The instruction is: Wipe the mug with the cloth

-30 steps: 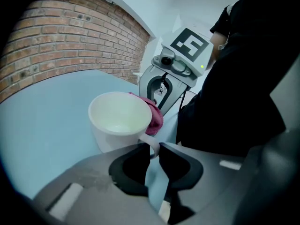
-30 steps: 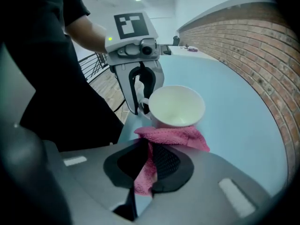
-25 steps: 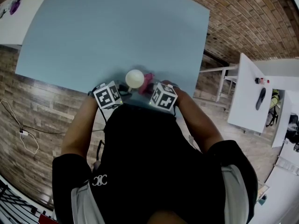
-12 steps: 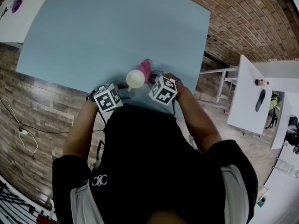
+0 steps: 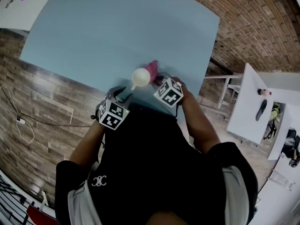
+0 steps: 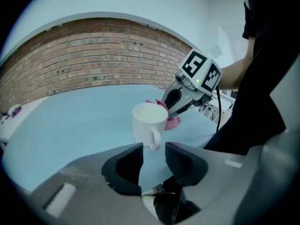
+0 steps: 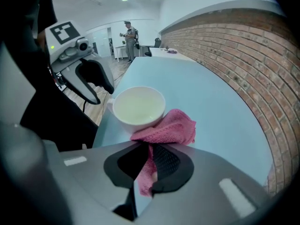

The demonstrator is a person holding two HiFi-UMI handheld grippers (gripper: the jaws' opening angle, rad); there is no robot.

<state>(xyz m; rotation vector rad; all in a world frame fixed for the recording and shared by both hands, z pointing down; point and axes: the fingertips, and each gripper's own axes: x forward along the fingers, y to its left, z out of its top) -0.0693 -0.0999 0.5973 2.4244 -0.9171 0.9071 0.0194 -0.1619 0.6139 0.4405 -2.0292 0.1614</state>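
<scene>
Desk (image 5: 117, 32) carries the upright mug (image 6: 149, 121) near its front edge, with the handle turned toward the left gripper (image 6: 153, 150). Its fingers stand apart, have just been closing a little, and hold nothing. The right gripper (image 7: 149, 150) is nearer, its fingers clamped on the pink cloth (image 7: 171, 128), which touches the mug's side opposite the handle. Nothing blocks the way.
</scene>
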